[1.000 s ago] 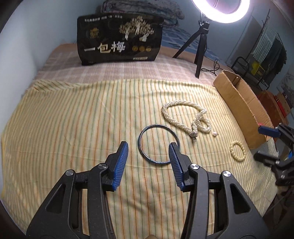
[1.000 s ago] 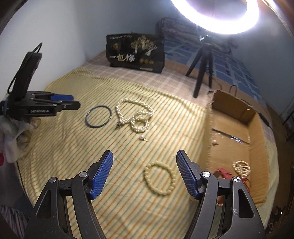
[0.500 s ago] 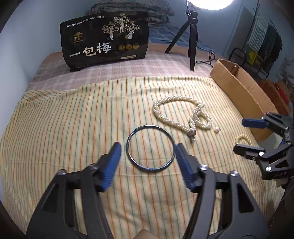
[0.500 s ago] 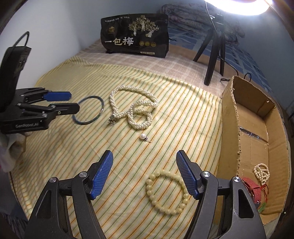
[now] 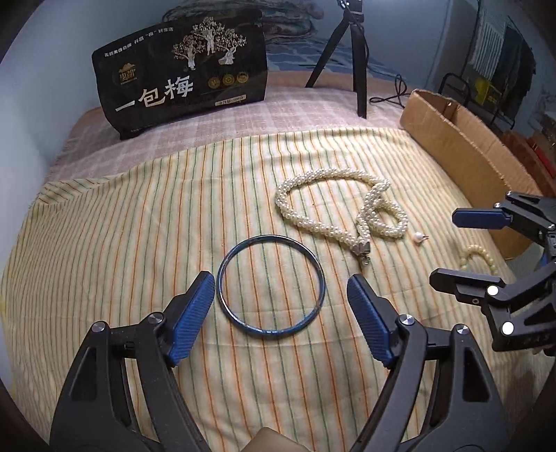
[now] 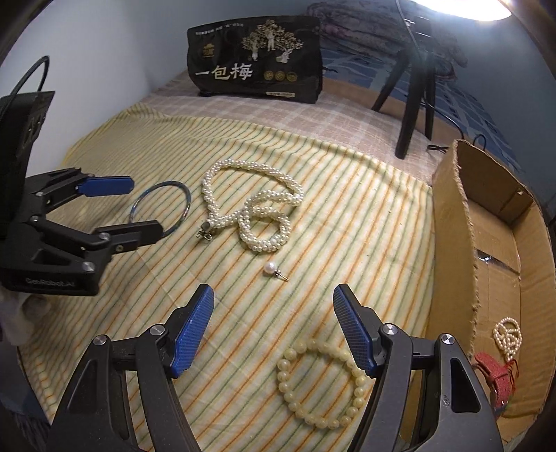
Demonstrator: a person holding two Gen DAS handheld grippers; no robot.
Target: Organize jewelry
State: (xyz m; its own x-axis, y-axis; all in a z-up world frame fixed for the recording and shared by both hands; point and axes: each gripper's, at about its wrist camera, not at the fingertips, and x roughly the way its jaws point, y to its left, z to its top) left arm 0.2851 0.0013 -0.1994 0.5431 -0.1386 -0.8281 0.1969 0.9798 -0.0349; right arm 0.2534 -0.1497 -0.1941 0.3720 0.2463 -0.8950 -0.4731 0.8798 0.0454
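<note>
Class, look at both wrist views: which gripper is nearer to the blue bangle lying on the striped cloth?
Left. The left gripper hangs right over the blue bangle, its opening jaws straddling the ring without touching it. The right gripper is farther off, above the bead bracelet.

In the left wrist view the right gripper (image 5: 465, 247) hides most of the cream bead bracelet (image 5: 481, 255). In the right wrist view the left gripper (image 6: 139, 207) covers part of the blue bangle (image 6: 182, 201). The ring light (image 6: 465, 8) is cut by the top edge, and the red item (image 6: 495, 377) in the cardboard box (image 6: 451, 222) is half hidden by the right gripper's arm. Small print on the black bag (image 6: 255, 71) is unreadable.
</note>
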